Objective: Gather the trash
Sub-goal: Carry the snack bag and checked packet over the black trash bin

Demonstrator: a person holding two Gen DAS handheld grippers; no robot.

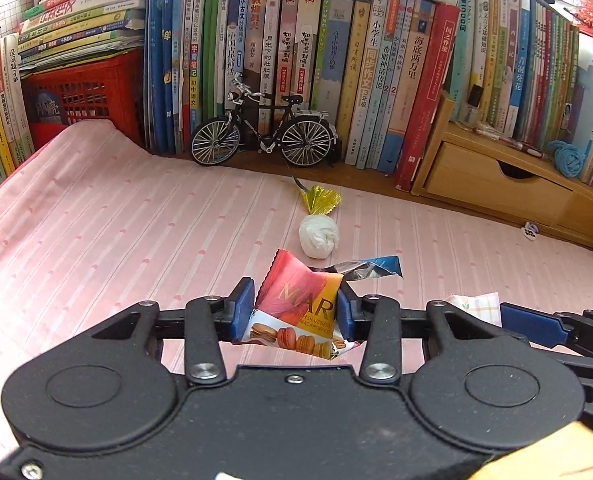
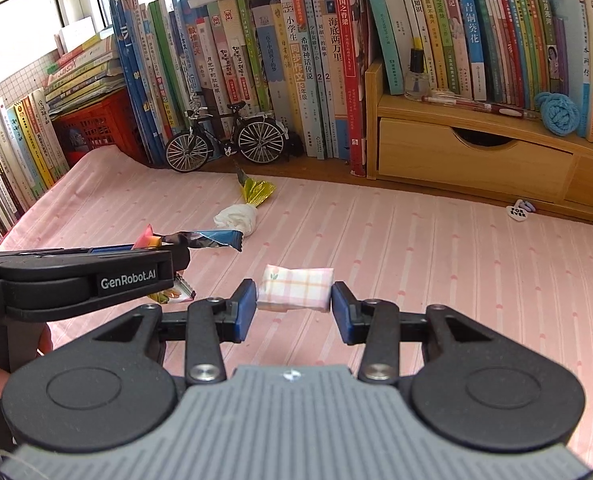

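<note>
My left gripper (image 1: 296, 309) is shut on a red and orange macaron snack wrapper (image 1: 302, 304), held above the pink striped cloth (image 1: 116, 220). A twisted blue and silver wrapper (image 1: 370, 268) sticks out just behind it; I cannot tell whether the two touch. Farther back lie a white crumpled tissue (image 1: 319, 240) and a yellow foil wrapper (image 1: 321, 200). My right gripper (image 2: 293, 309) is shut on a small plaid tissue pack (image 2: 294, 290), its blue pads against both ends. In the right wrist view the left gripper (image 2: 176, 264) comes in from the left, side on.
A model bicycle (image 1: 262, 132) stands before a long row of upright books (image 1: 376, 80). A red crate (image 1: 84, 92) sits at the back left. A wooden drawer shelf (image 2: 476, 156) at the right carries a small bottle (image 2: 416, 76) and a blue yarn ball (image 2: 556, 114). A heart-shaped tag (image 2: 518, 212) lies below the shelf.
</note>
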